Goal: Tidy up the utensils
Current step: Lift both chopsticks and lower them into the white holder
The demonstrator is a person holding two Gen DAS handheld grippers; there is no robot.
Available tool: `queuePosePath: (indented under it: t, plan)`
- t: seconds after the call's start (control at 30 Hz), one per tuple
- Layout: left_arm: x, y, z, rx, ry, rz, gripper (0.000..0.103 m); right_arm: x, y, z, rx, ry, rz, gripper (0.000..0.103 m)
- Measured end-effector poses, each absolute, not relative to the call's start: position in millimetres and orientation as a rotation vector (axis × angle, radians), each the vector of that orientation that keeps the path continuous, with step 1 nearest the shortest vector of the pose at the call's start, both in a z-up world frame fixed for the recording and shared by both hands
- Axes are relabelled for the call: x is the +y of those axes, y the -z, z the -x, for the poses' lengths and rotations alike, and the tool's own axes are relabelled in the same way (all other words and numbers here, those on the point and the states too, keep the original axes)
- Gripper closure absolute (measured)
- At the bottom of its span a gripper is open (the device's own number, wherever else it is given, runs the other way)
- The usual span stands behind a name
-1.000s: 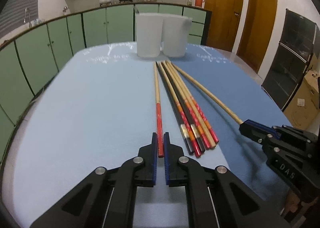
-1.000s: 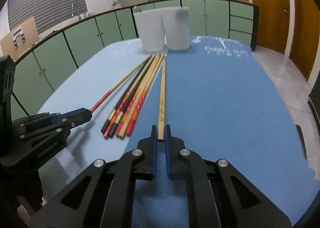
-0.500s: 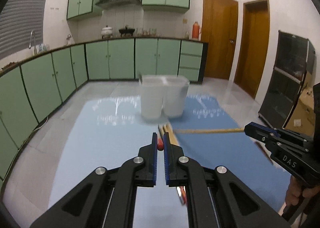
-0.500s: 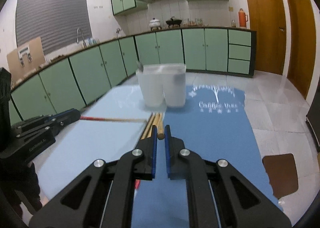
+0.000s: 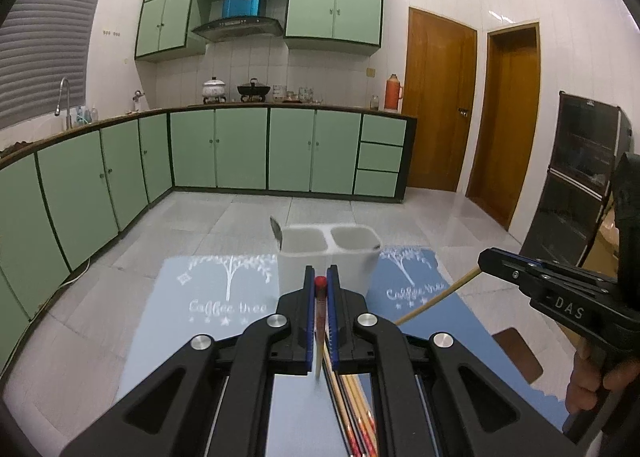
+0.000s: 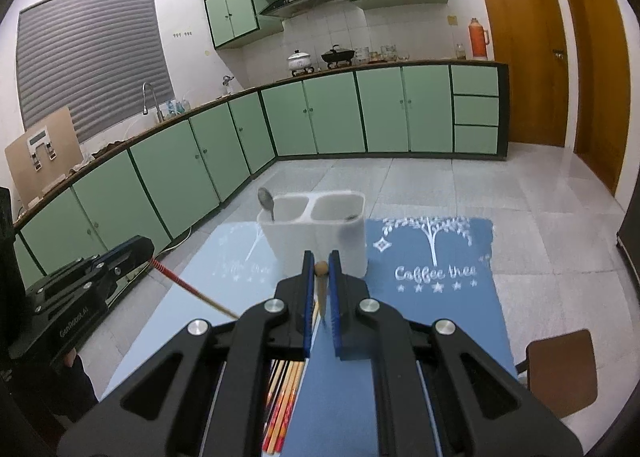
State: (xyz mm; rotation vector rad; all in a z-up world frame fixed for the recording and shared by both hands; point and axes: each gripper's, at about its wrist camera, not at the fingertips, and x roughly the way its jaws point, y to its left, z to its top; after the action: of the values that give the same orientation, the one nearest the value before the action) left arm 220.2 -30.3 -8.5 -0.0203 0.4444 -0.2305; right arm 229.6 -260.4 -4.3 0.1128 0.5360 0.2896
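- Your left gripper [image 5: 320, 289] pinches the red-ended chopstick [image 5: 319, 309] at its red tip; the stick hangs down and back from the jaws, above the cloth and on your side of the white holder [image 5: 326, 257]. Held only at the end, it can pivot in the pads and swing as you carry it.
- Your right gripper [image 6: 321, 273] is clamped on the plain wooden chopstick [image 6: 321, 277] the same way, by its rounded end, also short of the holder. The same loose pivot applies, and a long stick dangling below can catch the holder's near wall.
- The holder has two compartments; a spoon [image 6: 265, 201] already stands in the left one. Drop a stick there and you mix the sorts, or knock the spoon.
- The two held sticks slant toward each other between the grippers in front of the holder. Bring both in at once and they may cross or clash above the rim.
- The holder looks light and tall; a sideways push from a stick could tip it toward the far edge of the blue tablecloth [image 6: 440, 297].
- The remaining chopsticks [image 6: 284, 401] lie bundled on the cloth, well on your side of the holder, below the grippers. A dangling tip dragged low could scatter them.
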Motion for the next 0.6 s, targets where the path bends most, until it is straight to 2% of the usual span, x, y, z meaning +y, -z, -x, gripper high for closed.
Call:
queuePosePath:
  t: [0.3, 0.6]
  plan:
    - [-34, -18, -236, 0.381, 0.243, 0.039, 0.097, -264, -31, -241, 0.460, -0.307, -0.105, 0.097]
    - [-30, -70, -249, 0.226, 0.239, 0.092, 0.097, -279, -72, -245, 0.355, -0.298, -0.141, 0.097]
